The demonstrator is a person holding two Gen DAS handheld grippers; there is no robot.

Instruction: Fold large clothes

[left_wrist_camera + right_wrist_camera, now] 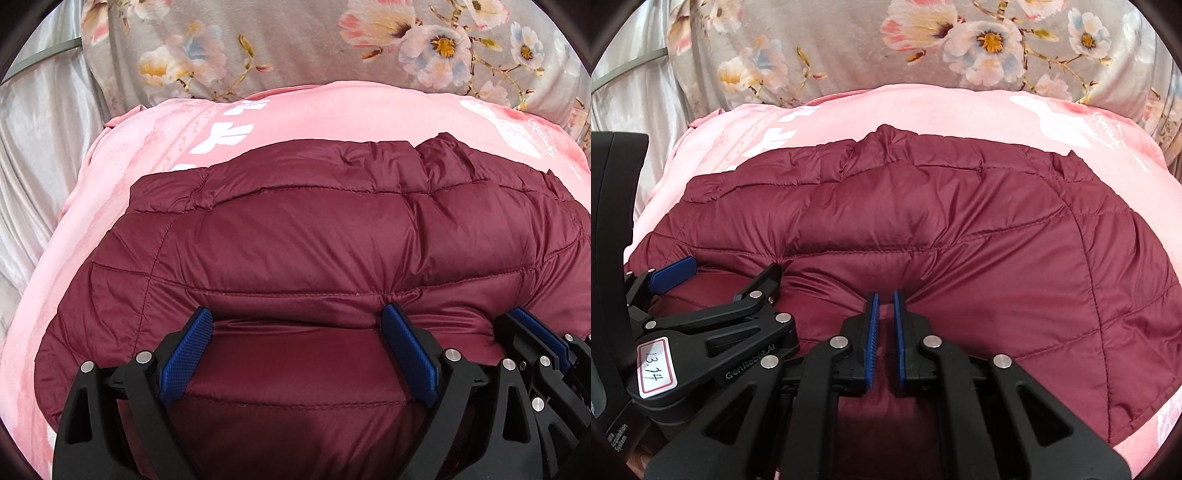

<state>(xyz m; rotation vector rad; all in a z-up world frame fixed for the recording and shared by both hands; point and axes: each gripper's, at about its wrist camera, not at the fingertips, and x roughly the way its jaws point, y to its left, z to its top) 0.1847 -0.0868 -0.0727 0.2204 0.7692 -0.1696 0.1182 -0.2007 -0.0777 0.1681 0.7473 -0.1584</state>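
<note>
A: Where does the quilted maroon puffer jacket point(332, 236) lie?

B: Folded into a thick bundle on a pink blanket point(92, 229) with white print, and a grey floral bedcover point(303, 44) runs behind that. Both grippers sit at the jacket's near edge, side by side.

A: And the left gripper point(297, 317)?

B: Its jaws stand wide apart. The blue pads point(184, 354) straddle a stretch of the near fold, with fabric lying between them, but neither pad presses on it.

A: The right gripper point(885, 299)?

B: Nearly closed. Its two blue pads pinch a small ridge of the jacket's shell, and the fabric puckers toward that spot.

A: What does one camera give that the other doesn't?

B: The right wrist view shows the left gripper from the side, with a white label point(655, 363) handwritten "13.14", and the jacket's right edge point(1126, 387) reaching down onto the blanket. The left wrist view shows only the right gripper's tip at its lower right corner, but more of the jacket's left edge and pale satin cloth point(33, 147) beyond the blanket.
</note>
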